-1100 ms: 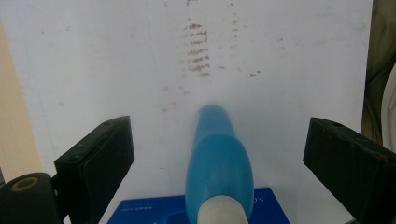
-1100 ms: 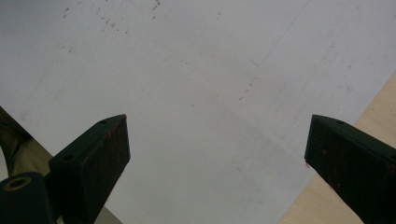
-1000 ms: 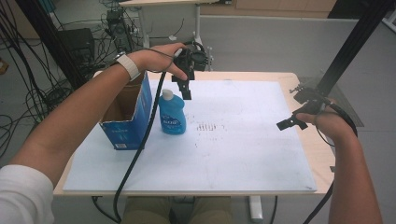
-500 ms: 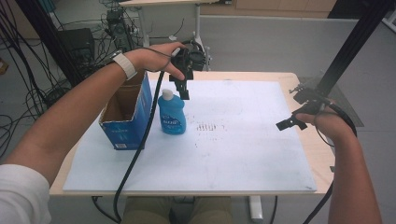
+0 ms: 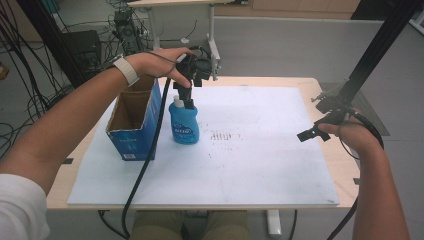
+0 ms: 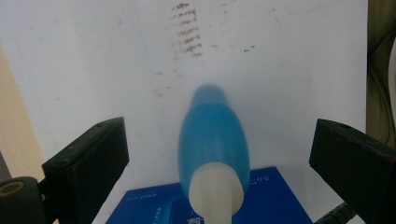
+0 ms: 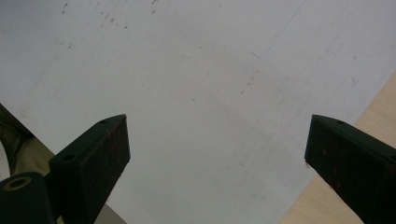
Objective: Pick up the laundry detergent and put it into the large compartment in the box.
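Release done: left gripper (image 5: pixel 189 98) fingers just spread off translucent blue plastic bottle (image 5: pixel 184 124), standing mid-frame; right gripper (image 5: pixel 311 134) fingers spread, empty.

The blue box (image 6: pixel 210 200), seen in the left gripper view below the bottle, carries white print that seems to read "3.0", upside down. The blue bottle (image 5: pixel 184 125) has a label with white lettering, and the box's front (image 5: pixel 131 145) has small white print; both are too blurred to read.
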Available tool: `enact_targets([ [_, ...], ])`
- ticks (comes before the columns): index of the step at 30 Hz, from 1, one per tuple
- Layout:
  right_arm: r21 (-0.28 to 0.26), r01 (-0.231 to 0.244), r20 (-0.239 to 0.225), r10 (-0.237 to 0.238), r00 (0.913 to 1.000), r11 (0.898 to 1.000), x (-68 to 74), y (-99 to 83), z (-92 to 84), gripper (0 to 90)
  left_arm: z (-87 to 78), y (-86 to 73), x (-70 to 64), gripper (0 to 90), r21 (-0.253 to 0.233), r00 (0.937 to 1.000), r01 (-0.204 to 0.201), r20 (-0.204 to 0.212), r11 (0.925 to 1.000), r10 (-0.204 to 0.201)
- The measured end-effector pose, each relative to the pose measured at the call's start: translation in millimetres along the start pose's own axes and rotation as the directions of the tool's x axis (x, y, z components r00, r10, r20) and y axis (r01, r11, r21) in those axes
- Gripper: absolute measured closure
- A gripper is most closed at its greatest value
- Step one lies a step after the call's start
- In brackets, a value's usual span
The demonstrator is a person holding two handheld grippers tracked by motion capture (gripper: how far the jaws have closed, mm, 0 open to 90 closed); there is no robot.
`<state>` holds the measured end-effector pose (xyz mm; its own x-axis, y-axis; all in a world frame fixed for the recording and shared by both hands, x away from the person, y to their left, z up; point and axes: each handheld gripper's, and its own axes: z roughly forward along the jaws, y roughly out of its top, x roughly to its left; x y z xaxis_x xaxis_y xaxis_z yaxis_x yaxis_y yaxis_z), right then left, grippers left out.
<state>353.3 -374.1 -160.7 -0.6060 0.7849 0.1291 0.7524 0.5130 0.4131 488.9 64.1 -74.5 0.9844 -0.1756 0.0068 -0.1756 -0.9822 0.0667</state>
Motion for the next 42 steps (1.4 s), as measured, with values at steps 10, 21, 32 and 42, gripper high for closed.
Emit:
enact_targets([
  [10, 0.006, -0.001, -0.002, 0.001, 1.0000, 1.000, 1.1, 3.6, 2.2, 6.4, 5.2, -11.5, -0.7, 5.2, 0.017, 0.9999, -0.006, -0.010, 0.9998, 0.006],
  [21, 0.011, -0.004, -0.002, 0.004, 1.0000, 1.000, 2.5, 5.4, 4.0, 6.6, 13.2, -17.2, -1.9, 5.8, 0.035, 0.9994, -0.031, -0.016, 0.9989, 0.031],
  [32, 0.012, 0.000, 0.000, 0.000, 1.0000, 1.000, 5.9, 8.2, 2.9, 6.6, 18.9, -17.7, -2.9, 6.4, 0.049, 0.9985, -0.050, -0.019, 0.9976, 0.051],
  [42, 0.017, -0.004, 0.004, 0.004, 1.0000, 1.000, 7.9, 8.5, 2.2, 6.6, 20.7, -20.1, -3.0, 6.8, 0.051, 0.9985, -0.051, -0.015, 0.9974, 0.052],
])
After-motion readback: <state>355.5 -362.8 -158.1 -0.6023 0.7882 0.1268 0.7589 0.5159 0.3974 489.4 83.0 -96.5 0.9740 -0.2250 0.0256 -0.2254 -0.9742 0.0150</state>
